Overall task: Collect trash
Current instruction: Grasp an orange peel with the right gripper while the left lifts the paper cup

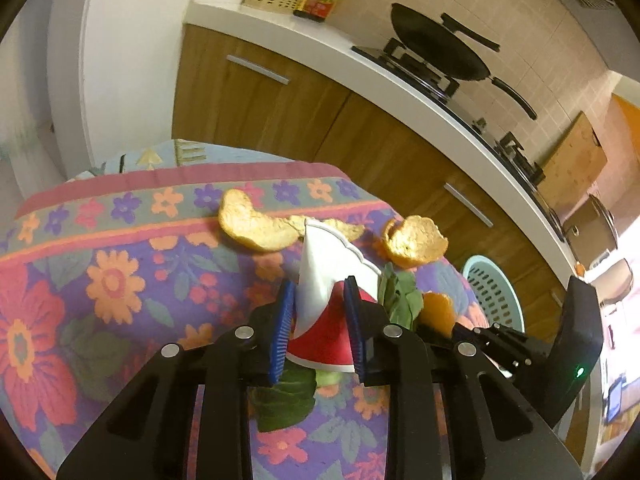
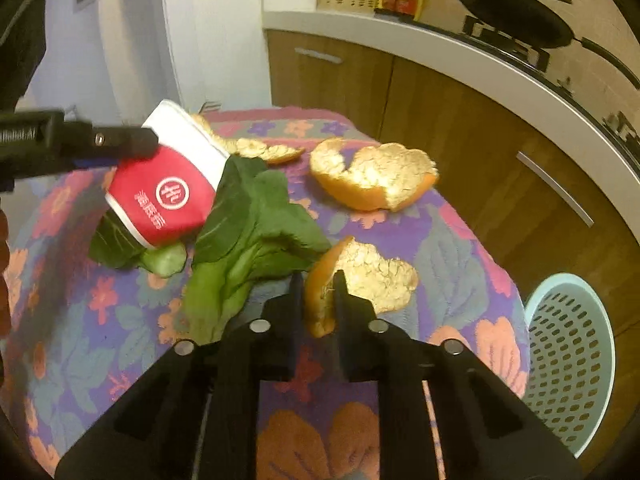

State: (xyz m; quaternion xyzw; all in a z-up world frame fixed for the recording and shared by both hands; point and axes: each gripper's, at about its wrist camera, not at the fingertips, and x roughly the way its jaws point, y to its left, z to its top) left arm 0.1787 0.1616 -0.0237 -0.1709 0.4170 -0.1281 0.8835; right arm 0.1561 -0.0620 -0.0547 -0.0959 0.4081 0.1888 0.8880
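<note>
On the surface [image 2: 460, 240] with the flowered cloth, the left gripper [image 1: 320, 316] has its blue pads pressed on a flattened paper cup [image 1: 328, 300], red and white. The cup's long axis runs away from the gripper, its white rim end pointing to the far edge and its red base toward the camera. The right gripper [image 2: 318, 292] is almost closed, pinching the edge of an orange peel [image 2: 360, 280] that stands tilted on its rim. Green leaves [image 2: 248, 224] lie between cup and peel. A pale blue basket [image 2: 576, 364] stands beside the surface, lower down.
</note>
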